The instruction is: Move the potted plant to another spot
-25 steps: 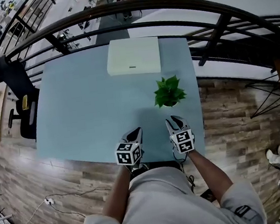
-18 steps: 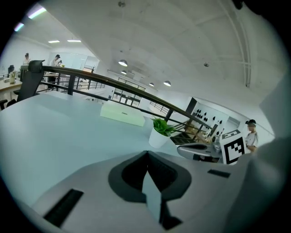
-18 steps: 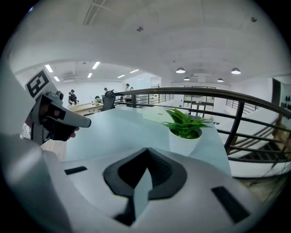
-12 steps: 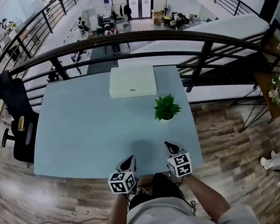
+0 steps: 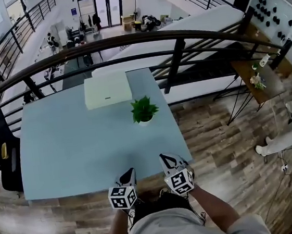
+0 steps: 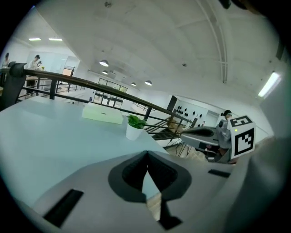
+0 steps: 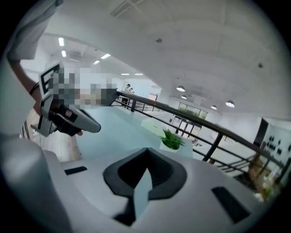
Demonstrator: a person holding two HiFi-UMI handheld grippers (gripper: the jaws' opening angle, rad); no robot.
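Two closed, empty: left hand-held gripper [image 5: 130,171], right hand-held gripper [image 5: 164,158]; potted plant [image 5: 143,110] apart on table [image 5: 75,143].

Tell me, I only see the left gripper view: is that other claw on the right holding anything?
Observer: No. Its own view shows the right gripper shut, nothing between its jaws.
Operator: Does the plant touch the white box behind it?
Observer: No. From the head view the plant stands with its pot apart from the box, nearer the table's right edge.
Operator: Is either claw close to it?
Observer: No. The left gripper and the right one both hang at the table's near edge, bare table between them and the plant.
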